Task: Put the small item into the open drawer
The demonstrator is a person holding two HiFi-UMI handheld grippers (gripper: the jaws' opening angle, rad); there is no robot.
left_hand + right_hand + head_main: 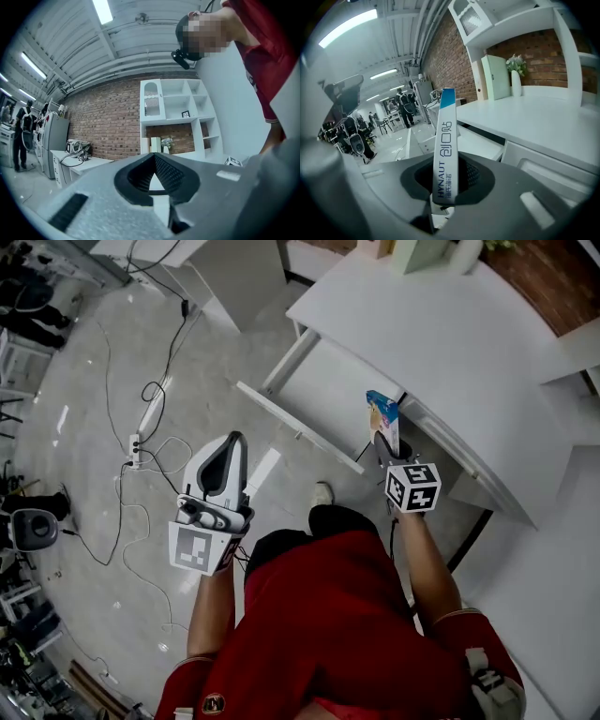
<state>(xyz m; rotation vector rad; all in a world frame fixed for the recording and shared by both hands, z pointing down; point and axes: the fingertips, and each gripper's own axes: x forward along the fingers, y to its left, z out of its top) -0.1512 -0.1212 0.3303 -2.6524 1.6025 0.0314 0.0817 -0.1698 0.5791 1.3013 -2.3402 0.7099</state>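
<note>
My right gripper point(380, 439) point(446, 180) is shut on the small item, a slim white and blue box point(382, 416) point(444, 140) that stands upright out of the jaws. It hangs in front of the white desk point(441, 343) point(543, 122), near the right end of the open drawer point(328, 381) point(480, 145), which is pulled out below the desktop. My left gripper point(234, 439) point(154, 159) hovers above the floor, left of the drawer front, its ribbed pads point(168, 173) meeting at the tip with nothing between them.
Cables and a power strip point(136, 446) trail over the grey floor at the left. A white shelf unit point(173, 108) stands against the brick wall. A green box point(494, 77) and a vase point(515, 77) stand at the back of the desk. People stand far off.
</note>
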